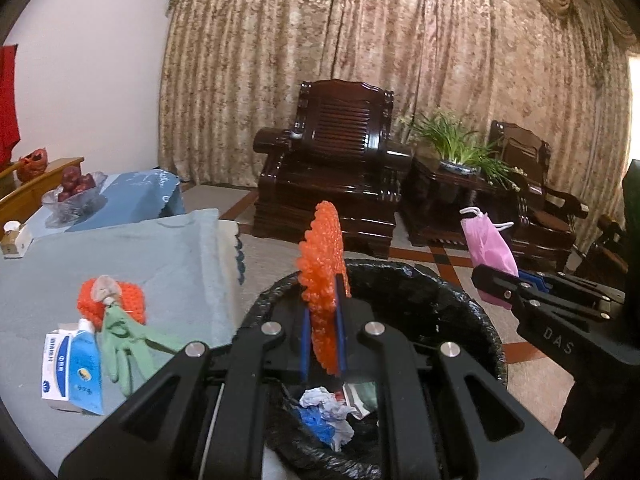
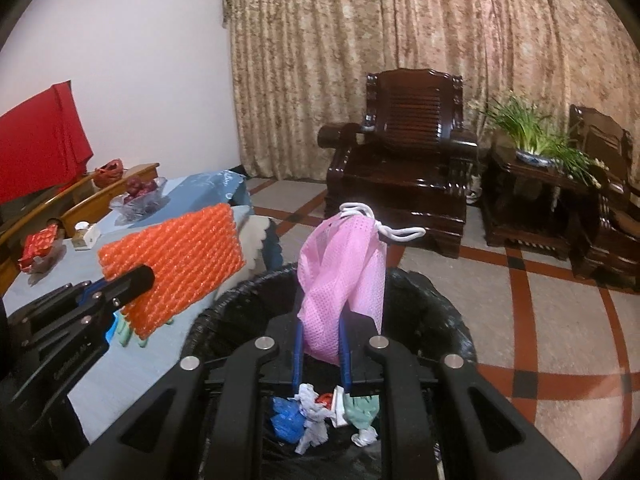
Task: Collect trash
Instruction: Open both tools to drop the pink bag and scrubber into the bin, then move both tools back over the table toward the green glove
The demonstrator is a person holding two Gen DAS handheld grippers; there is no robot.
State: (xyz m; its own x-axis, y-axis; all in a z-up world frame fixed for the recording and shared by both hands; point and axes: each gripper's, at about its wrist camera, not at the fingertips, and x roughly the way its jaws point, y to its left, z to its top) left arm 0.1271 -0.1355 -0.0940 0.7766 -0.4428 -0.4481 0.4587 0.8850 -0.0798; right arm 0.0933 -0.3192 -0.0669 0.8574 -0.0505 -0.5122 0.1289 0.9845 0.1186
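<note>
Big patterned curtain (image 1: 400,60) fills the back wall, with a dark wooden armchair (image 1: 340,160) and a potted plant (image 1: 460,148) on a side stand in front of it. The surface (image 1: 168,256) sits on the left under a light blue cloth, and there's still junk on it: a green glove (image 1: 120,340), a blue-and-white box (image 1: 60,368), a tube (image 1: 86,364) and an orange net (image 1: 90,304) wad. A glass fruit bowl (image 1: 74,196) sits further back.

The bin (image 2: 424,300), lined with a black bag, stands just beside the surface edge, already holding crumpled paper (image 2: 312,420), blue plastic (image 2: 286,418) and something green.

Left tool (image 1: 324,344) is clenched on a piece of orange foam net (image 1: 322,272), held upright on edge right over the bin's near rim. Right tool (image 2: 322,348) is clamped tight on a pink mask (image 2: 340,272), white ear loops (image 2: 396,234) flopping off the top, also above the bin opening. Both pieces are in the air, not in the bin yet.
</note>
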